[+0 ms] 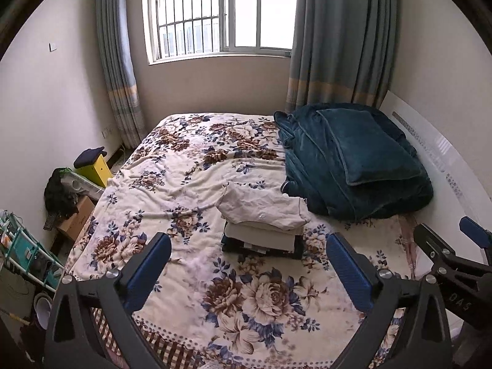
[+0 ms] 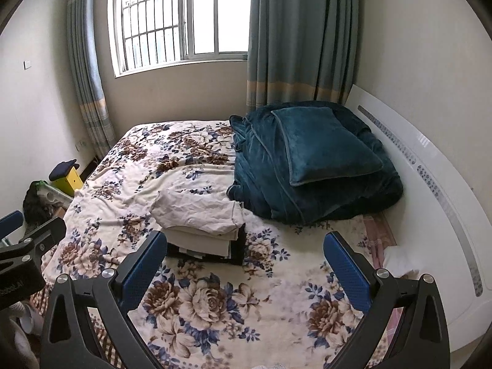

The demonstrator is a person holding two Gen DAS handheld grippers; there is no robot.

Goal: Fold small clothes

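Left gripper (image 1: 249,264) and right gripper (image 2: 246,261) hovering released, jaws spread, nothing between; folded clothes stack (image 1: 264,224) sitting on floral bedspread (image 1: 184,184).

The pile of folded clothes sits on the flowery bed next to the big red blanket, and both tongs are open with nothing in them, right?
Almost. The blanket is dark teal, not red, as the right wrist view shows. The rest holds: the pile of folded clothes sits on the flowery bed beside it, and the left tongs and right tongs are open and empty.
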